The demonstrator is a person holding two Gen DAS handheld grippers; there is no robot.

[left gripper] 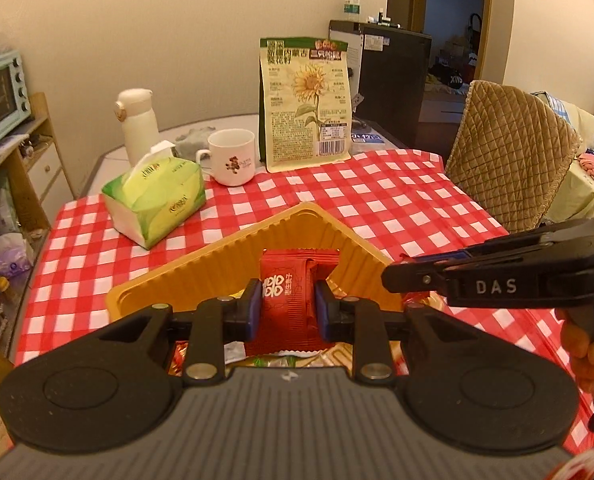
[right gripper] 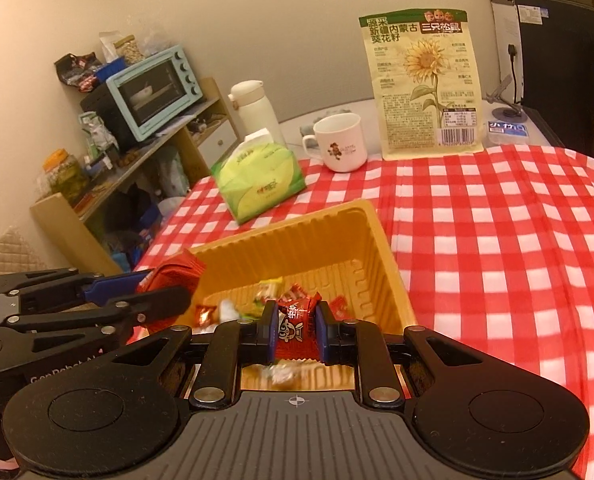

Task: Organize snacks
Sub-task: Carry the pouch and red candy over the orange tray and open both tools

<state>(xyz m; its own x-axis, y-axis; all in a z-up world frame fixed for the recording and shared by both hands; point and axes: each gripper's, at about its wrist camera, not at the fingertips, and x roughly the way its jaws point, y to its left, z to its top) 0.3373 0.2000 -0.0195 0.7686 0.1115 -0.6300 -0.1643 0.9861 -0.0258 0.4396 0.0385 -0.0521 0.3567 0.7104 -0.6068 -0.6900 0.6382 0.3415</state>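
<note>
A yellow ribbed plastic tray (left gripper: 297, 226) sits on the red-checked tablecloth and holds several wrapped candies (right gripper: 269, 286). My left gripper (left gripper: 288, 307) is shut on a flat red snack packet (left gripper: 293, 280) and holds it over the tray. My right gripper (right gripper: 295, 330) is shut on a small red candy packet (right gripper: 295, 326), also over the tray (right gripper: 309, 236). In the left wrist view the right gripper (left gripper: 393, 278) reaches in from the right edge. In the right wrist view the left gripper (right gripper: 153, 290) comes in from the left with its red packet (right gripper: 175, 274).
A green tissue box (left gripper: 157, 196), a white mug (left gripper: 233, 158), a white flask (left gripper: 137, 124) and an upright sunflower-seed bag (left gripper: 307, 106) stand at the table's far side. A quilted chair (left gripper: 513, 152) is at the right. A shelf with a blue oven (right gripper: 153, 90) stands left.
</note>
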